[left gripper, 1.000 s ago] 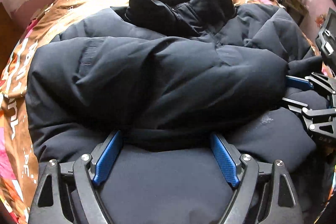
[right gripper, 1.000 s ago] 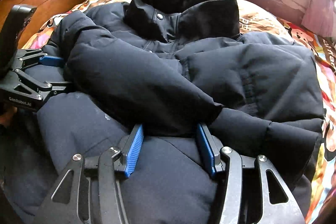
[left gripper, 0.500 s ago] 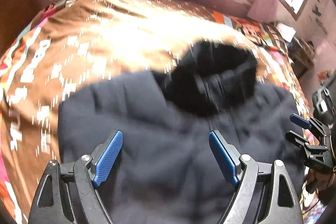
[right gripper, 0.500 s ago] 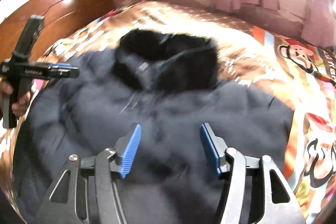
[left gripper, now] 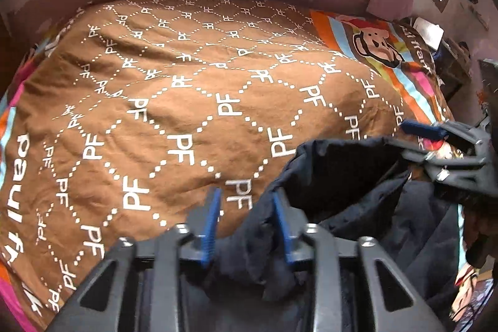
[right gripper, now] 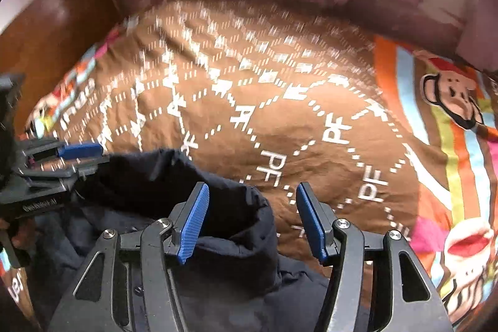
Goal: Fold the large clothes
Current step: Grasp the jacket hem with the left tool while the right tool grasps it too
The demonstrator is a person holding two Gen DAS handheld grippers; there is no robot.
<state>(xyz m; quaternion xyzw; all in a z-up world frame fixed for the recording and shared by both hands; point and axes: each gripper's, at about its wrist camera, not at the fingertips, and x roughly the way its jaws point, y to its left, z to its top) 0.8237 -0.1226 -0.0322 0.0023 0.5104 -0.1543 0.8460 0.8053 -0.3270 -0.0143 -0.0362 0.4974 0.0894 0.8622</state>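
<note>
Fabric fills the left gripper [left gripper: 246,218], whose jaws have just been closing on a bunch of the dark jacket [left gripper: 358,192]. Right gripper [right gripper: 252,221] stands half open, collar rim between its pads, unpinched. Beyond lies the bedspread [left gripper: 186,83]. Judging: regrasp step; next, right must clamp before lifting.

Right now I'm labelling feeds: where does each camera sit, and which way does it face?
Left wrist: on the left gripper, facing down its just-closing fingers, puffer jacket between, at the bedspread; right gripper at right.
Right wrist: on the right gripper, likewise just closing around puffer jacket; left gripper at left.
Shared: puffer jacket, bedspread, each other's gripper.
</note>
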